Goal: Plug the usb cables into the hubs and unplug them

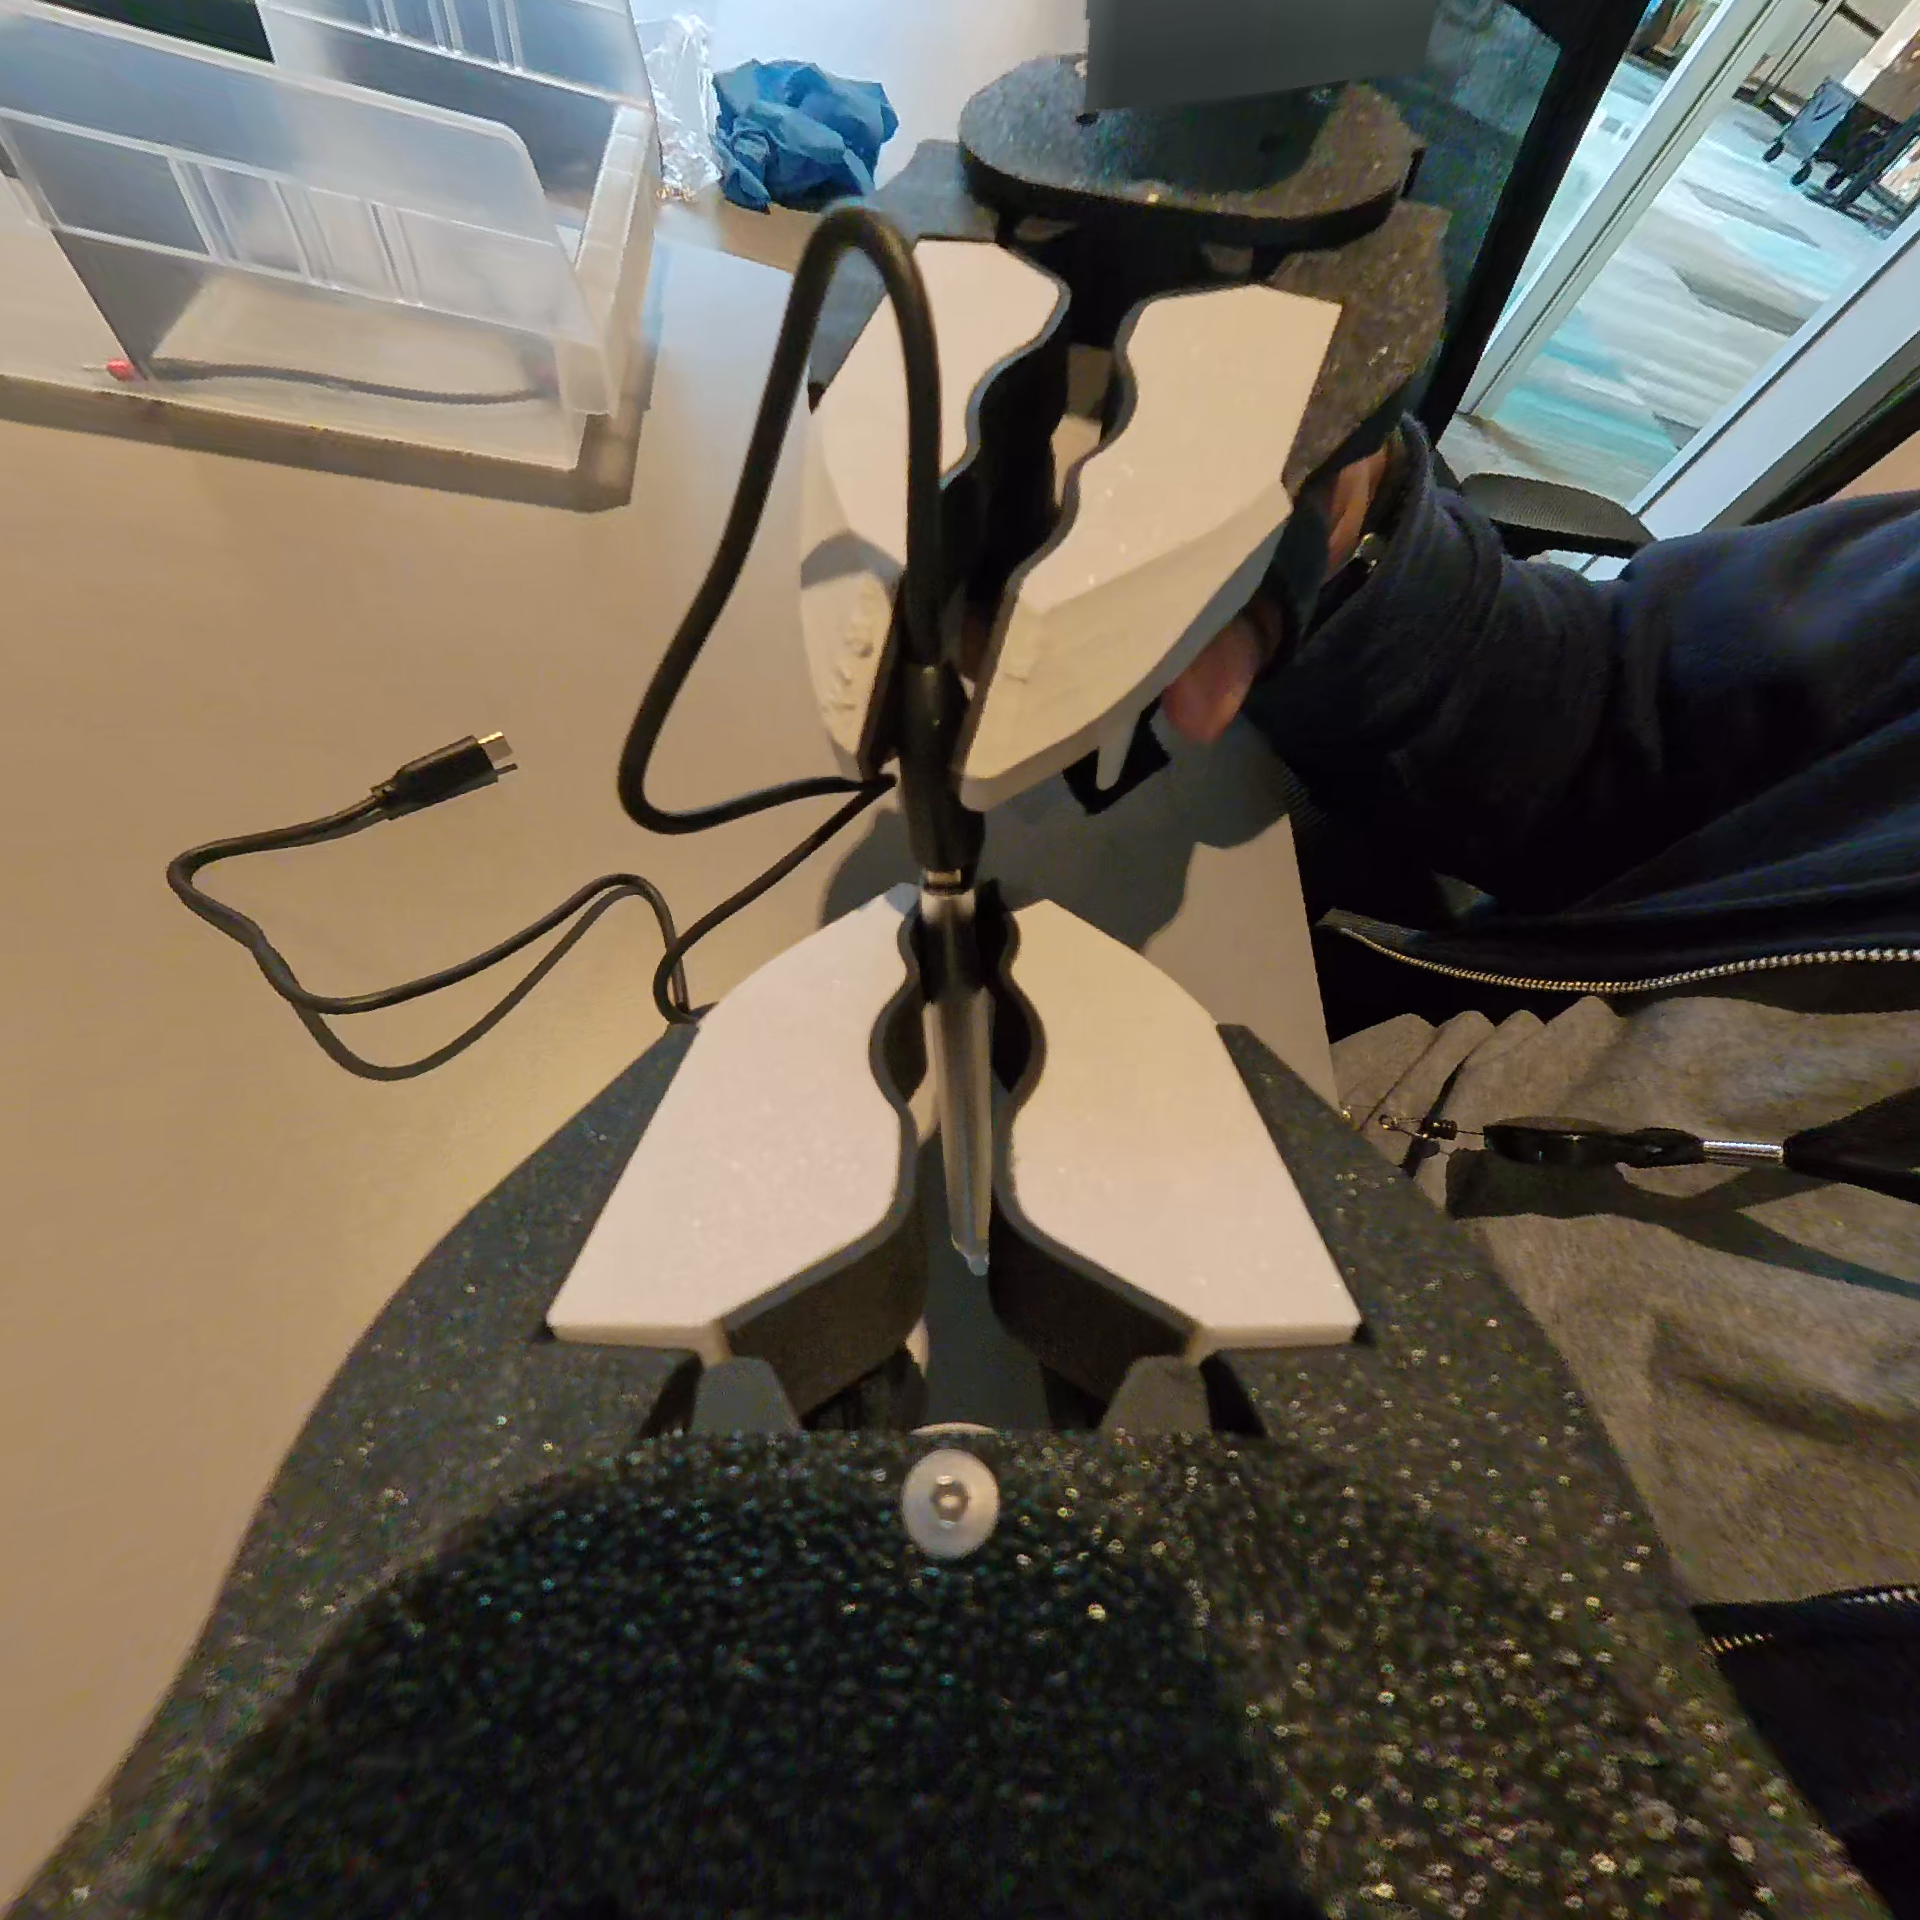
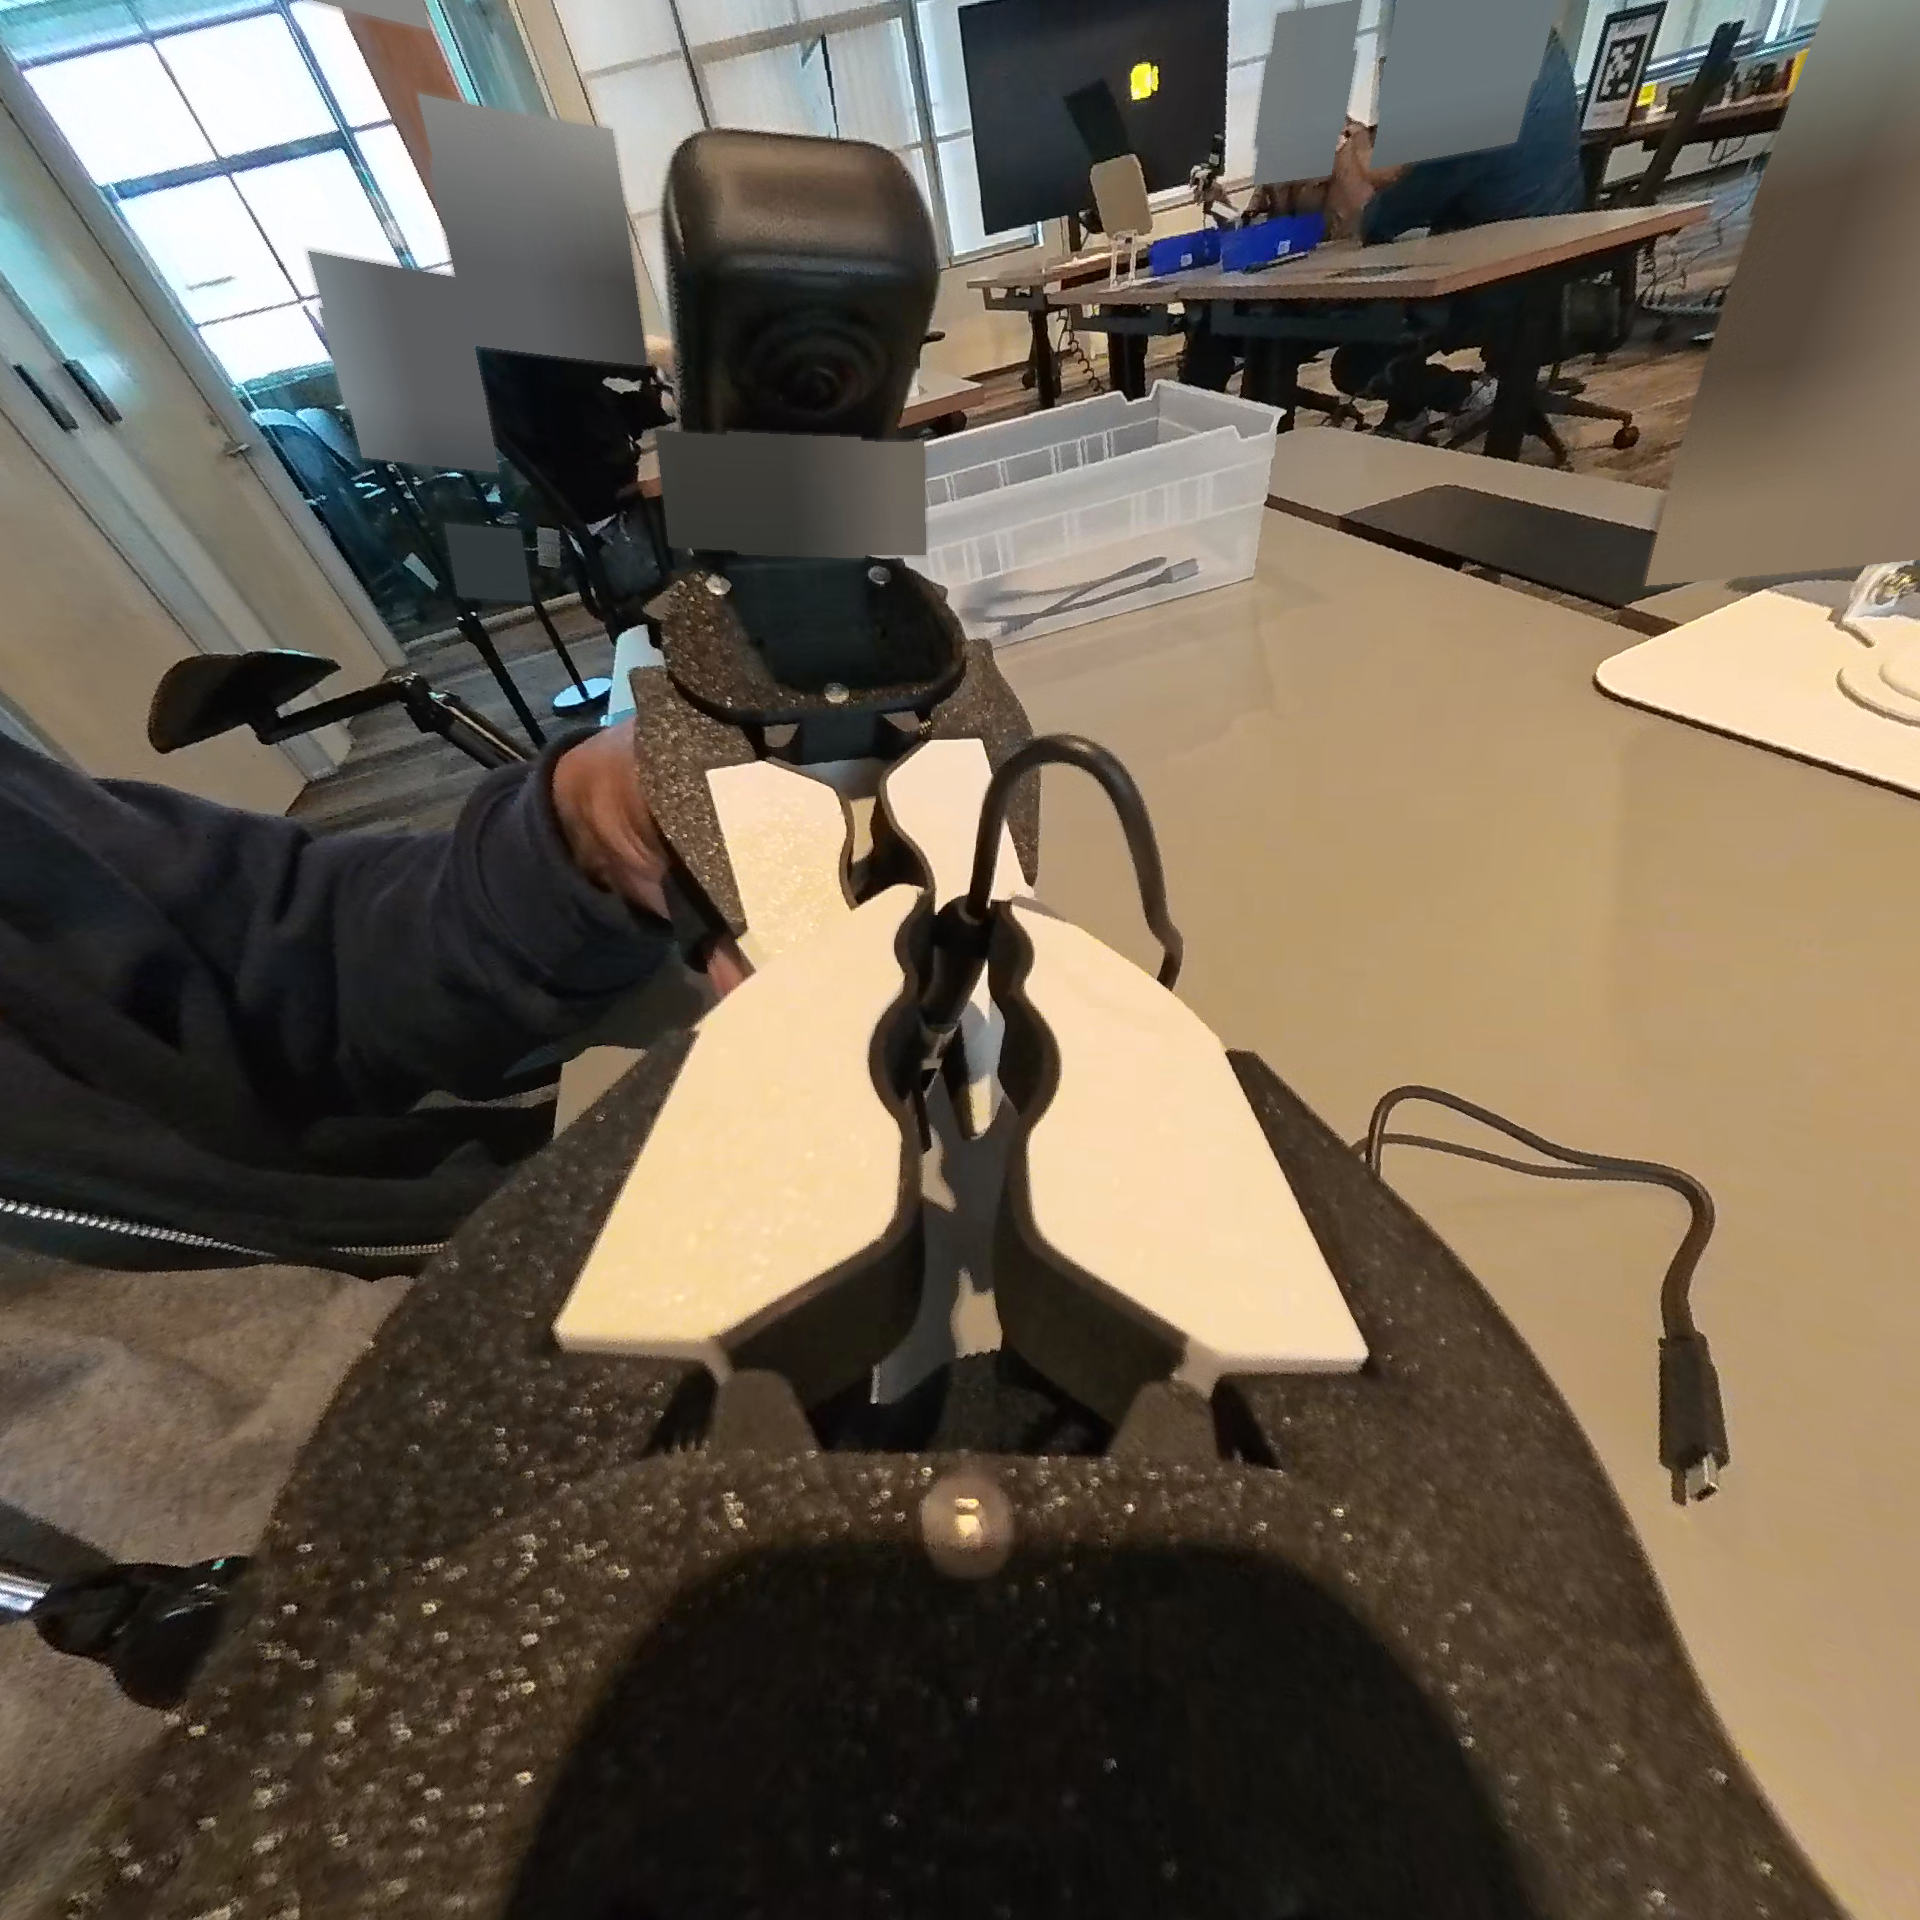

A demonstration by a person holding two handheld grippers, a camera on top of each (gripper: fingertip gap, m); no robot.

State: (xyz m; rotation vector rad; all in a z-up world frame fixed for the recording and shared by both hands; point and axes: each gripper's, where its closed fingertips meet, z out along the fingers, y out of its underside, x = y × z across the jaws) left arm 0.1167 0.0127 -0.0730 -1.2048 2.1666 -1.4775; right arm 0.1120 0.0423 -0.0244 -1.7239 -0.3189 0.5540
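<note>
**Two grippers met tip to tip over a hub and a plug**

Left wrist view, left to right. Upper left of frame: a clear plastic bin (image 1: 312, 260) sat on the beige table (image 1: 260, 1195), with a crumpled blue glove (image 1: 795, 130) just right of it. Left of centre, a loose black usb cable (image 1: 416, 935) lay looped on the table, its free connector (image 1: 457, 769) pointing right, untouched. Centre, lower half: the left gripper (image 1: 951, 935) had its white fingers (image 1: 748, 1143) drawn nearly together, clamped on a thin silvery hub (image 1: 961, 1091) seen edge-on and running up the gap. At the hub's top end a black plug (image 1: 940, 790) met it; whether fully seated, could not tell. Above, the right gripper (image 1: 925, 769) pointed down into frame, fingers closed on that plug, its cable arching up and left. Right edge: a hand (image 1: 1216, 686) and a dark sleeve (image 1: 1558, 675) behind that gripper.

Right wrist view, left to right. Left: the dark sleeve (image 2: 312, 935) and a hand (image 2: 613, 821) holding the left gripper (image 2: 914, 904), which carried a black camera (image 2: 800, 291) on top. Centre: the right gripper (image 2: 956, 914), fingers (image 2: 758, 1174) pinched narrowly around the black plug (image 2: 951, 966), the pale hub (image 2: 977, 1091) showing in the gap below it. Behind, the clear bin (image 2: 1122, 488). Lower right: the loose cable's connector (image 2: 1694, 1423) lay on the table (image 2: 1455, 883), well apart from both grippers. Far right edge: a white mat (image 2: 1745, 686).
</note>
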